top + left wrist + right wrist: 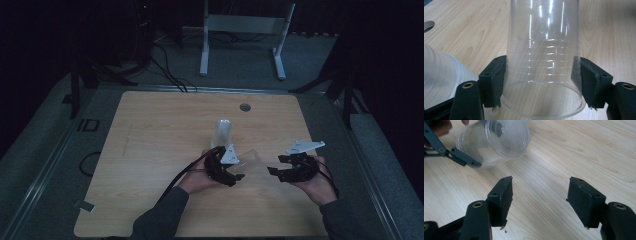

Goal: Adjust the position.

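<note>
1. Dim room, dark floor with cables and a grey metal stand [244,30] at the back; a light wood table [150,150] fills the middle of the high view, with a round cable hole [245,107] near its far edge.

2. At the left, the left gripper [226,167] is closed on a clear plastic cup [544,62]. In the left gripper view its jaws press the ribbed wall from both sides just above the rim, the open mouth facing the camera, the cup lying on its side near the table's middle.

3. A second, frosted cup stack [222,131] stands upright just beyond that gripper; in the left gripper view its ribbed wall [441,75] sits just beside the left jaw.

4. Both the held cup and the frosted one look empty; nothing shows through the clear walls but wood grain.

5. At the right, the right gripper [286,165] hovers near the held cup, its jaws spread wide and holding nothing. Its own view looks toward the cup's closed base [507,137].

6. Judged step: one cup is secured, and the other hand is lining up on it. The next move likely calls for bringing the open jaws around the base end and closing gently, since thin plastic will buckle or slip.
</note>
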`<state>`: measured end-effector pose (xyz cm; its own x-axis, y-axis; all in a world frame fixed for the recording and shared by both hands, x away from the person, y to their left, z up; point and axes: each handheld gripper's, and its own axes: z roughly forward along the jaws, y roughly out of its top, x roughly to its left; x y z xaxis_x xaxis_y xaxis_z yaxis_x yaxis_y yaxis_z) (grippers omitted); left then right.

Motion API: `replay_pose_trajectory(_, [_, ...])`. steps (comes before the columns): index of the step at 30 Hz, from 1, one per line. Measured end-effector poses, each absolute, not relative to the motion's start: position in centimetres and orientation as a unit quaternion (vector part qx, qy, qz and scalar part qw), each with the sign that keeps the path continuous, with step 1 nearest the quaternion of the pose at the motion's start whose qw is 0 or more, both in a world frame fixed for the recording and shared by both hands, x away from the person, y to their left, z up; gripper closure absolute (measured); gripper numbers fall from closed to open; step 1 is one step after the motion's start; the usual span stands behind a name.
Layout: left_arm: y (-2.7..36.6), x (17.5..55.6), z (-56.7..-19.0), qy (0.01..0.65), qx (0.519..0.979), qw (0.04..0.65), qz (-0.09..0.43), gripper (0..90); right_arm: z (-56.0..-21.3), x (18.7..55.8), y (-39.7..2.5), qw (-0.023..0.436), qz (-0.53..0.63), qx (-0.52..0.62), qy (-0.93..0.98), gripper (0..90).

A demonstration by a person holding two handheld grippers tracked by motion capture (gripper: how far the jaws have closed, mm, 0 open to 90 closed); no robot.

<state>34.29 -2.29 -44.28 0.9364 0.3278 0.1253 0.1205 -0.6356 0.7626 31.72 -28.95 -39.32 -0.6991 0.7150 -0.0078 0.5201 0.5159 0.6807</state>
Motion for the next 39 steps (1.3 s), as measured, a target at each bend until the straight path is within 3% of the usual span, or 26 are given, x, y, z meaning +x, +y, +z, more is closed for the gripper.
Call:
replay_pose_trajectory(14, [-2.8, 34.5, -44.1, 0.114, 0.902, 0.399, 0.118, 29.8, -38.9, 32.0, -28.1, 0.162, 0.288, 0.325, 0.886, 43.6])
replay_pose_trajectory(39, [-3.2, 34.4, -44.5, 0.091, 0.914, 0.375, 0.123, 29.7, -38.2, 32.0, -27.0, 0.148, 0.249, 0.266, 0.919, 34.9])
